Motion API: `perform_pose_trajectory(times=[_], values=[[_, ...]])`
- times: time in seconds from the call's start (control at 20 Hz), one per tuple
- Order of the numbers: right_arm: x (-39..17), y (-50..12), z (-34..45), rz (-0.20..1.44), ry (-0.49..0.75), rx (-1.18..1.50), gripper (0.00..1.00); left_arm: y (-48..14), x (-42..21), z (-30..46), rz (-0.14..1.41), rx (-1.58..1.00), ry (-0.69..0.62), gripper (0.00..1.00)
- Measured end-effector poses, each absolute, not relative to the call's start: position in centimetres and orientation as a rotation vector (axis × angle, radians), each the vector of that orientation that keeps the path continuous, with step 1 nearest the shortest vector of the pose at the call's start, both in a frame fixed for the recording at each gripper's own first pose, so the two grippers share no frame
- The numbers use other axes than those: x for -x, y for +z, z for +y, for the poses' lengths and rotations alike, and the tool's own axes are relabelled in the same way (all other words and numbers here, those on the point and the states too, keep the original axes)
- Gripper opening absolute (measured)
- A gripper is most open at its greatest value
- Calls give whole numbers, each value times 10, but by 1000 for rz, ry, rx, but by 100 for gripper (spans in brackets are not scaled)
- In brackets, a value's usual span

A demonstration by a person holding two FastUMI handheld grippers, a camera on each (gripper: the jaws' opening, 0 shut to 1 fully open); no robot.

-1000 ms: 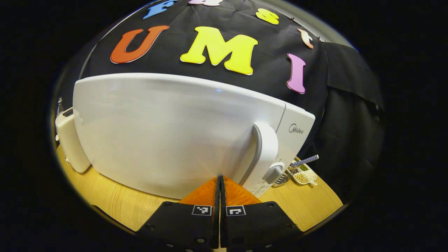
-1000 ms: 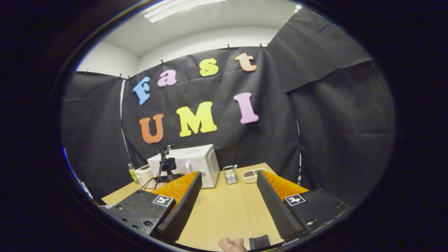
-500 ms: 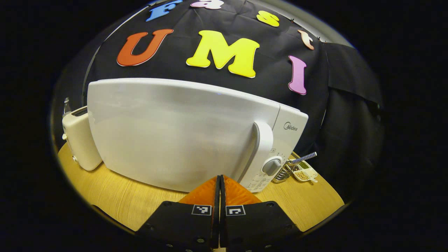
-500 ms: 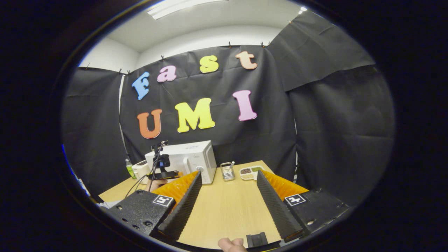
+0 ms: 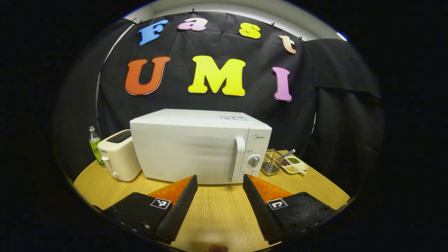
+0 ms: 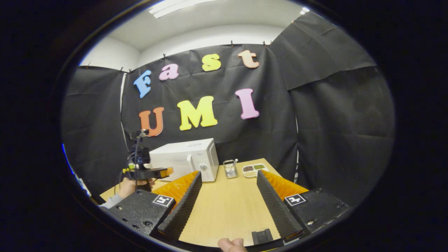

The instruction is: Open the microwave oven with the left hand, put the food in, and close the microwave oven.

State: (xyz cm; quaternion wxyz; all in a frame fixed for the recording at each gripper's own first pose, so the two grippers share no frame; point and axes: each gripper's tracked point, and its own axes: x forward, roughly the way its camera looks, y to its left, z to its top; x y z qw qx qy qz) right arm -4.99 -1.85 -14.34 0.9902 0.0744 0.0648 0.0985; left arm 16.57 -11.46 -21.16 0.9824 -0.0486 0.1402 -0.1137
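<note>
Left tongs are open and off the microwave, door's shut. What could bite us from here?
1. The microwave door is shut, and the food tray sits outside beside the wire rack. If loading was meant to be done, it wasn't.
2. The left tongs point left of the door handle; a straight reach may land on the door panel.
3. The toaster stands close on the door's far side; a wide swing might bump it.

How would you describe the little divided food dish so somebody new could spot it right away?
Start at the big white microwave on the wooden table. Just past its dial side stands a wire basket, and the divided dish lies beside that, farther from the microwave. It is the low white tray with separate green, brown and pale fillings.
</note>
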Motion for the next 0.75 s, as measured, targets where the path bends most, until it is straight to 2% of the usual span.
perform_pose_trajectory(times=[0.05, 0.1, 0.25, 0.45, 0.65, 0.7, 0.75], values=[[52, -142, -17, 128, 195, -149, 91, -197, -150, -113, 258, 92, -231, 92], [53, -142, -16, 128, 190, -146, 91, -182, -140, -110, 228, 79, -231, 94], [58, -137, -15, 118, 182, -142, 91, -153, -88, -90, 168, 34, -192, 93], [65, -131, -18, 112, 165, -146, 91, -113, -17, -84, 112, 50, -205, 93], [74, -120, -18, 90, 164, -131, 91, -62, 34, -65, 2, 21, -134, 92], [75, -115, -20, 77, 159, -126, 100, -54, 46, -69, -15, 30, -139, 92], [76, -110, -23, 66, 151, -125, 100, -46, 56, -74, -32, 38, -148, 93]])
